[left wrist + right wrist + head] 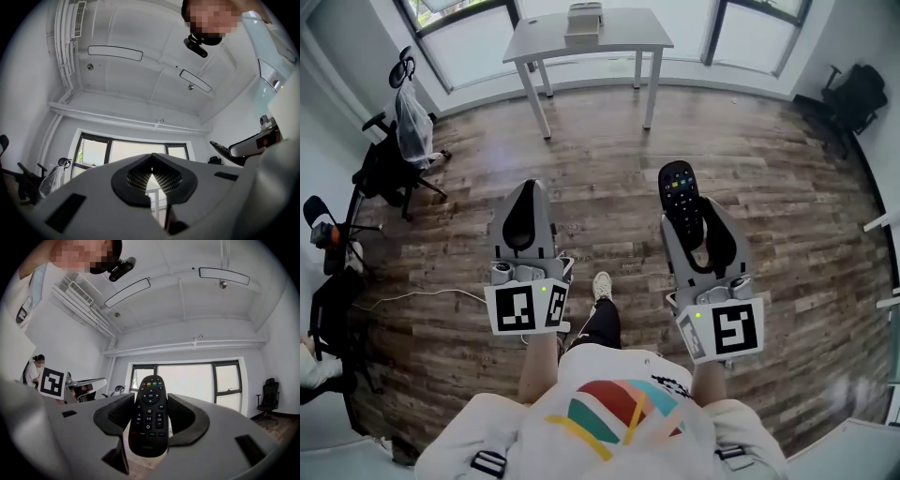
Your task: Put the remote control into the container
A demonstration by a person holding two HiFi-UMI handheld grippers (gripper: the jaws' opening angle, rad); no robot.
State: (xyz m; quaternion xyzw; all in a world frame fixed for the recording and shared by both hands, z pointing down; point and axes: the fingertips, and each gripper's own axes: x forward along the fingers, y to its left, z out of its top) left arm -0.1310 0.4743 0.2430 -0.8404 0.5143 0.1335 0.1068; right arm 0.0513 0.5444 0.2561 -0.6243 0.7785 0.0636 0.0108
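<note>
A black remote control (679,195) with coloured buttons stands clamped in my right gripper (694,225), its button end sticking out past the jaws. In the right gripper view the remote (150,420) fills the gap between the two dark pads. My left gripper (526,192) is held level beside it, shut with nothing in it; in the left gripper view its jaws meet (151,172) against the ceiling and windows. A pale box-like container (584,23) sits on a white table (628,33) far ahead, by the windows. Both grippers are held above the wooden floor, well short of the table.
An office chair draped with a plastic bag (401,131) stands at the left, with a tripod-like stand (326,234) and a white cable (412,298) on the floor near it. A black chair (855,94) is at the back right. My own foot (601,286) shows below.
</note>
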